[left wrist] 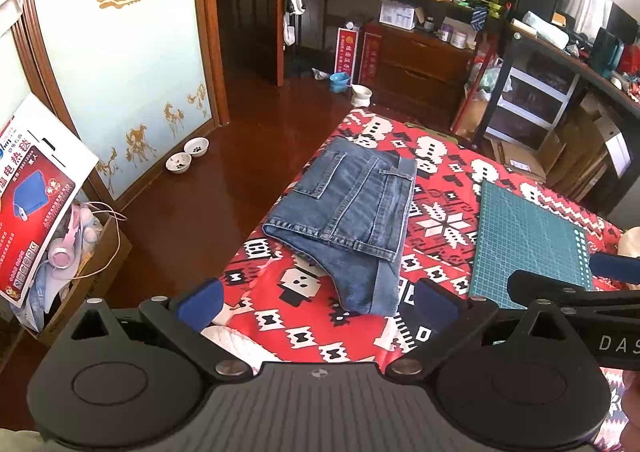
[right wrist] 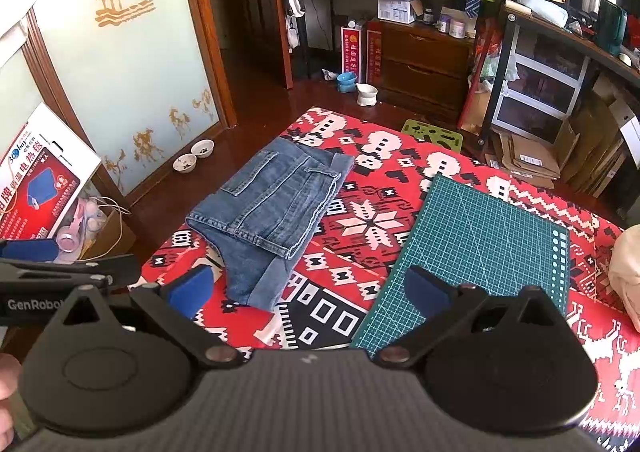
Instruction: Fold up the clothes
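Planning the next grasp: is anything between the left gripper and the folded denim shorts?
Nothing visible. The left gripper is open just short of the denim shorts, with only bare red patterned blanket between. The green cutting mat lies off to the right.

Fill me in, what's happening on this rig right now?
A person is folding clothes with two handheld grippers. The jean shorts lie folded on the red patterned blanket, left of a green cutting mat. The left gripper and the right gripper are both open and empty, above the blanket's near edge, touching nothing. The fold looks finished.
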A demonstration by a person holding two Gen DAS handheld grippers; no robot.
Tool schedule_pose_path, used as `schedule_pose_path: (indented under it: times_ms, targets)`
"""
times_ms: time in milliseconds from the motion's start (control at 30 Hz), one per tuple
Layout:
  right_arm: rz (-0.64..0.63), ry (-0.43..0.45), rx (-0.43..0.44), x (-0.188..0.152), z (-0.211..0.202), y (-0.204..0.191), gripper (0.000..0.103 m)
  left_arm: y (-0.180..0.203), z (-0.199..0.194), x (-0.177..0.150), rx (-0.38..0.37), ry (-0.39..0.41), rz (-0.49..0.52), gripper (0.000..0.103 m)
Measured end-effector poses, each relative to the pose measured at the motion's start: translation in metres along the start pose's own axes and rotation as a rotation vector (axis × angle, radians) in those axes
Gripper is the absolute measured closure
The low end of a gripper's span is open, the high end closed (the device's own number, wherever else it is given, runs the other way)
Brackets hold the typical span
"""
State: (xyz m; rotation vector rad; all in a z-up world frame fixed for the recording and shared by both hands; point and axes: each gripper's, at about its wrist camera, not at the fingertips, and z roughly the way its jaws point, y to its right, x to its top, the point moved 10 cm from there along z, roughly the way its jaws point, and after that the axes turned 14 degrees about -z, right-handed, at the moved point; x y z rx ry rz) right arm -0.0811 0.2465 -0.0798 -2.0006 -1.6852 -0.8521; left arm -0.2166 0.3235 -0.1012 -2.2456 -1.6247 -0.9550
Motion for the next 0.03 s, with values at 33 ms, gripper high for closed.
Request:
schedule_pose_path:
  times_ms: [33]
  targets:
    - [-0.001, 0.0, 0.0, 0.0, -0.0002, 0.0003, 0.0, 0.0002, 0.0, 0.0001, -0.001, -0.001, 0.0, 0.001]
